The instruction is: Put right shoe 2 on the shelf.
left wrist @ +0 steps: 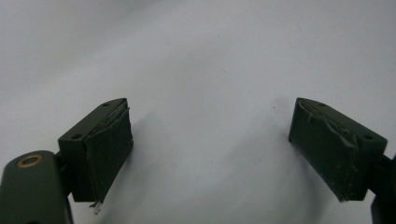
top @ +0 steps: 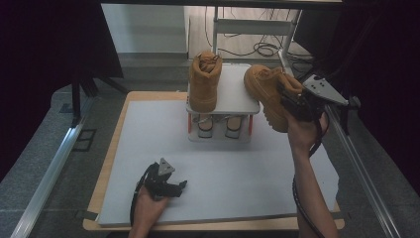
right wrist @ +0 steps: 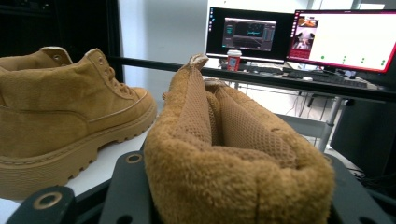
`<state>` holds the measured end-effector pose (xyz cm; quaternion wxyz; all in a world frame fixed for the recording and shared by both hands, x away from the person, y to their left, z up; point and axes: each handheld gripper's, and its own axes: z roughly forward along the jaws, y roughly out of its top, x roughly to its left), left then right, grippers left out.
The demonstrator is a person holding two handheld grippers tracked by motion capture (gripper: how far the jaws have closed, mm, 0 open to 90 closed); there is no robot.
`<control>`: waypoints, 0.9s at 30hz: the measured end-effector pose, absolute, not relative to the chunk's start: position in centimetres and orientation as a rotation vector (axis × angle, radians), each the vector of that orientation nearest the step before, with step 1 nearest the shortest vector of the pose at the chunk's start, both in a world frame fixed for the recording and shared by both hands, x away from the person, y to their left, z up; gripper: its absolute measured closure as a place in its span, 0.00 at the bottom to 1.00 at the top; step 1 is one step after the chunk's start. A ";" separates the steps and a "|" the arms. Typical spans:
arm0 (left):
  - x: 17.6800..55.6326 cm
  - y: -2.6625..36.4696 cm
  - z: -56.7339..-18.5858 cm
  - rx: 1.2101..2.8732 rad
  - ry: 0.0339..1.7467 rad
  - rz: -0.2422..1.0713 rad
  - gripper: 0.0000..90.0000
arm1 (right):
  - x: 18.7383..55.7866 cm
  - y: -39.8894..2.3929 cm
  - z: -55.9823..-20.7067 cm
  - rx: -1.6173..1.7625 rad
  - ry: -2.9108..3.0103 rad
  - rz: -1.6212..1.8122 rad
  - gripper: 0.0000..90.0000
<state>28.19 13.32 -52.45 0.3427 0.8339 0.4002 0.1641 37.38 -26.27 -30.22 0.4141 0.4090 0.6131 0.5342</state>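
Held boot [top: 267, 94]: tan suede ankle boot with a lugged sole, in the air at the right edge of the rack top, tilted with its toe toward the far side; its padded collar [right wrist: 233, 177] sits between the jaws in the right gripper view.
Right gripper [top: 292, 105]: raised beside the rack, pinching the held boot by the collar (only soft lining is caught, as far as the pictures show).
Second boot [top: 204, 82]: the matching one, upright on the left part of the rack top, toe toward the person, apart from the held boot.
Rack [top: 237, 94]: small white two-level stand at the far middle of the bench; a pair of pale shoes [top: 218, 126] sits on its lower level.
Left gripper [top: 171, 187]: resting low on the near part of the bench, jaws spread wide with nothing between them; its fingers [left wrist: 100, 149] stand over bare white surface.
Bench [top: 148, 148]: white sheet over a wooden top.
Step in hand (judged): setting the held boot down on the rack beside its mate.
Risk, slip: the collar is soft and compressible, and the boot's weight hangs away from the grip, so it could rotate or slide out before it is seated.
Risk, edge: the free space lies close to the rack's right rim; a sole set partly off it could tip the boot to the bench.
Risk, knock: swinging the toe leftward could nudge the second boot.
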 end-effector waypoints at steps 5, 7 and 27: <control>28.2 13.3 -52.4 2.168 1.040 0.427 0.15 | 37.8 -25.5 -30.3 1.025 1.554 1.336 0.61; 28.2 13.3 -52.5 2.167 1.040 0.427 0.15 | 38.1 -25.2 -30.3 1.024 1.556 1.336 0.61; 28.2 13.3 -52.4 2.167 1.039 0.427 0.15 | 41.0 -21.7 -30.1 0.997 1.594 1.336 0.61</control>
